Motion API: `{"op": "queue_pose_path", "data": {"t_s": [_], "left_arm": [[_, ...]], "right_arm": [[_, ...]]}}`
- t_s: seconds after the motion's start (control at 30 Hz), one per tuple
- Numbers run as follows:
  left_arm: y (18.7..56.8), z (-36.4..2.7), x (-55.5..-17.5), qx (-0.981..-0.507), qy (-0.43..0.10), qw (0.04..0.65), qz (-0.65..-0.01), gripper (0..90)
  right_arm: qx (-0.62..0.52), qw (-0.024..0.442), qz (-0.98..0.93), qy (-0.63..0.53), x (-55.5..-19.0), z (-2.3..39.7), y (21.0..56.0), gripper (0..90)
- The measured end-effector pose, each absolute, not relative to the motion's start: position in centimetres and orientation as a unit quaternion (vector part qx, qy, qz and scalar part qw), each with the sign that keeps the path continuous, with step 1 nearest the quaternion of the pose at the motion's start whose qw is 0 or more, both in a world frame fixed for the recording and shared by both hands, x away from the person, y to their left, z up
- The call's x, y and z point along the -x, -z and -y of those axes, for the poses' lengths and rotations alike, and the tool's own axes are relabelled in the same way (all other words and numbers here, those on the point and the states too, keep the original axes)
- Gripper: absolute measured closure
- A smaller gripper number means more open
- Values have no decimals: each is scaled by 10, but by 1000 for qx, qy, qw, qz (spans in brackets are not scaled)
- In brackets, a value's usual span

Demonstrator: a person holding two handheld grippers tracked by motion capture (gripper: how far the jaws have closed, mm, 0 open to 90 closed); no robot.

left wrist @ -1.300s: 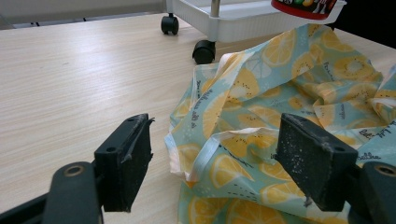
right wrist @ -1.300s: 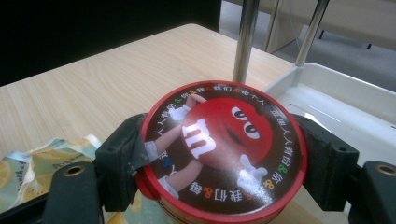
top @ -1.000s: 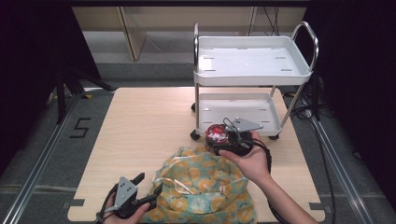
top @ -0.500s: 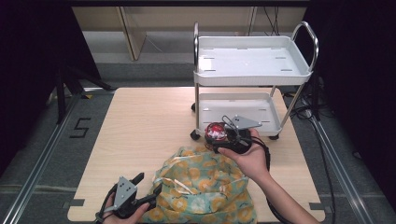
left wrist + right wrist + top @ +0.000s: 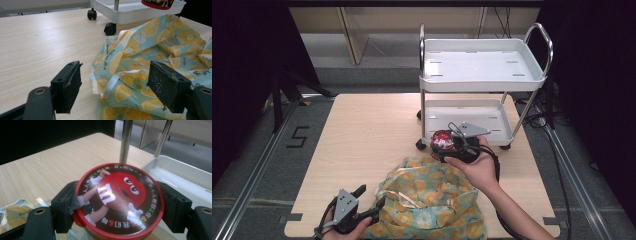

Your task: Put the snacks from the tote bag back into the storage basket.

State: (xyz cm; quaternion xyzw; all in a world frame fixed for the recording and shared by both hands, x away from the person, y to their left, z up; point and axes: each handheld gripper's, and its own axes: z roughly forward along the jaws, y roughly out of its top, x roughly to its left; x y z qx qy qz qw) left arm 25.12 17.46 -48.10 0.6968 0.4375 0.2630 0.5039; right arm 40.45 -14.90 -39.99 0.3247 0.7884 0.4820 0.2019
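My right gripper (image 5: 446, 146) is shut on a round red candy tin (image 5: 443, 141) (image 5: 120, 198) with a cartoon lid, held above the table beside the cart's lower shelf (image 5: 467, 120). Both pads (image 5: 66, 205) press the tin's sides. A lemon-print cloth bag (image 5: 427, 205) (image 5: 150, 62) lies crumpled on the table below it. My left gripper (image 5: 371, 197) (image 5: 115, 87) rests low at the bag's left edge. Its jaws stand open, with a fold of the bag's hem lying between them, untouched by the pads.
A white two-shelf cart (image 5: 482, 67) with chrome posts stands at the table's far right, its castor wheels (image 5: 110, 28) on the wood. The wooden table (image 5: 367, 135) stretches bare to the left. Dark floor and rails surround it.
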Motion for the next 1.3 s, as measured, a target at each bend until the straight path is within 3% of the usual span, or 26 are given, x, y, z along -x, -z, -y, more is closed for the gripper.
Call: {"op": "queue_pose_path", "data": {"t_s": [1.3], "left_arm": [[480, -174, -251, -697, -267, 499, -440, 266]], "right_arm": [[-324, 211, -793, -471, -417, 150, 395, 269]]}}
